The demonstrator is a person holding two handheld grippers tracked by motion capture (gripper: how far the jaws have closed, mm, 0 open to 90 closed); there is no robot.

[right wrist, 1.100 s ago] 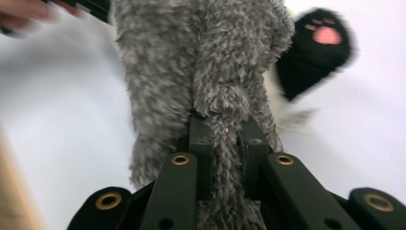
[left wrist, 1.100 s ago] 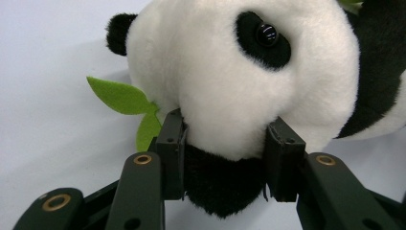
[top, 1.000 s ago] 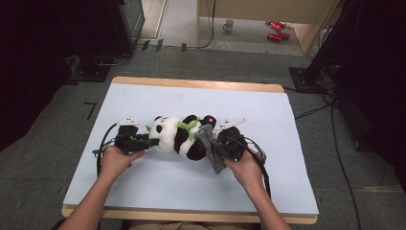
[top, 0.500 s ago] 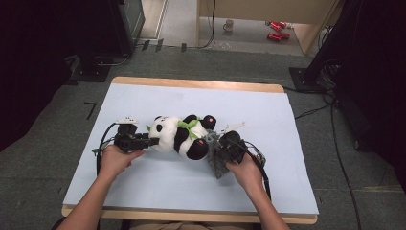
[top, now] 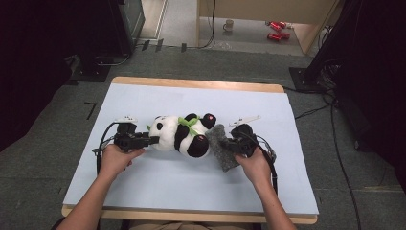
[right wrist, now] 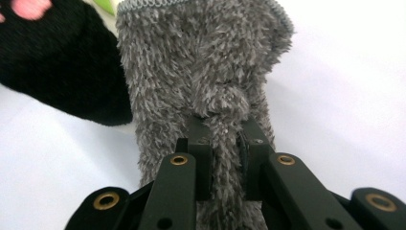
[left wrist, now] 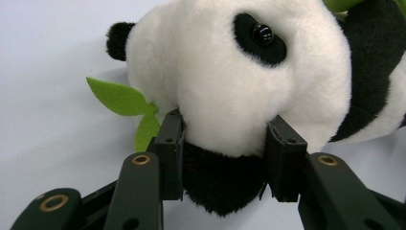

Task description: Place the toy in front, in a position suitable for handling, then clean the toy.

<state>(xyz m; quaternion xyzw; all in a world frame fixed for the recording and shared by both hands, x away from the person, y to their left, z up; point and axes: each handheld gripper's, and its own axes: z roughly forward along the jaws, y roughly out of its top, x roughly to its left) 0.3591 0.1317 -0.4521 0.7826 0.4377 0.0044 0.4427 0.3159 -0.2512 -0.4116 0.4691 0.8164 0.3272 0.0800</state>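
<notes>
We pin the plush panda point(top: 182, 135) by its head at mid-table with the left gripper point(left wrist: 225, 143), anchoring it, while our right gripper point(right wrist: 224, 129) pinches the fuzzy grey sock point(right wrist: 201, 67) beside its black foot.

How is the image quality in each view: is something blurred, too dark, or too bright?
High view: the blue table cover is evenly lit, the room's sides fall into darkness. Left gripper view: the panda plush is sharp, its white fur bright, not washed out. Right gripper view: the grey fuzzy sock looks soft at its far edge.
</notes>
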